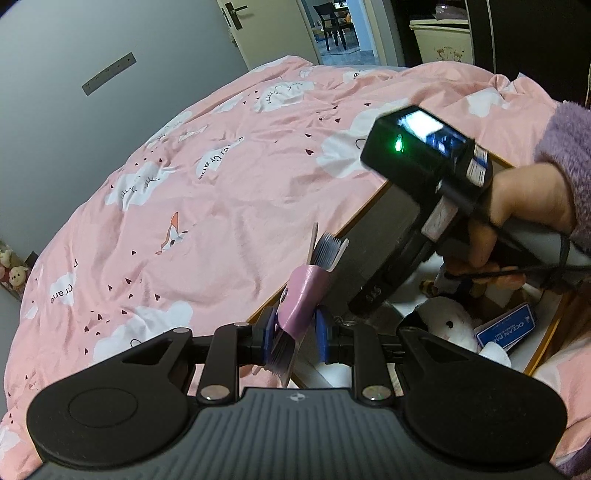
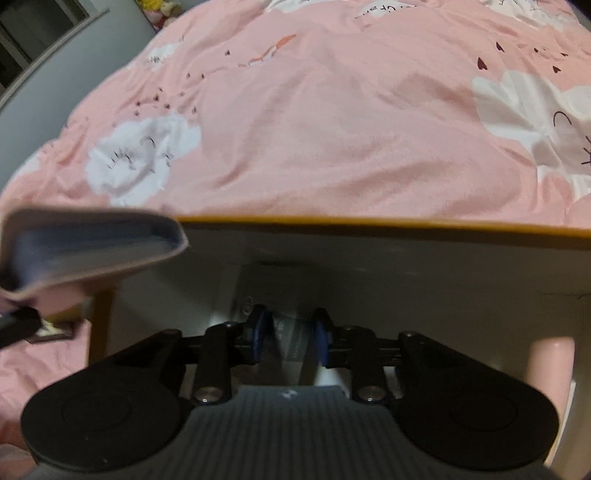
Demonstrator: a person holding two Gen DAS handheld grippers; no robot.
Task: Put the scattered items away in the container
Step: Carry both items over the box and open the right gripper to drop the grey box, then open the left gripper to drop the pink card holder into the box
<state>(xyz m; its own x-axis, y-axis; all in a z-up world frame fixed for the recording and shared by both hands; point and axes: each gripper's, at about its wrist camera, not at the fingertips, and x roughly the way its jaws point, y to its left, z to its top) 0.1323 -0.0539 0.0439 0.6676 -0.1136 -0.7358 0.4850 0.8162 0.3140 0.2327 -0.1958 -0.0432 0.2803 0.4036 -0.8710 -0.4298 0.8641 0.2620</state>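
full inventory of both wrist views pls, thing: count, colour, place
bedspread: 1, pink with white clouds, covers the bed
box: 1, white inside with orange rim, on the bed beside the claws
notebook: 1, pink cover, between the left claw's pads, beside the box rim
plush: 1, white, in the box
card: 1, blue, in the box beside the plush
door: 1, grey, beyond the bed
chair: 1, dark, through the doorway
left claw: 1, black with blue pads, shut on the notebook
right claw: 1, black with blue pads, open, inside the box
right hand: 1, purple sleeve, grips the right claw's handle
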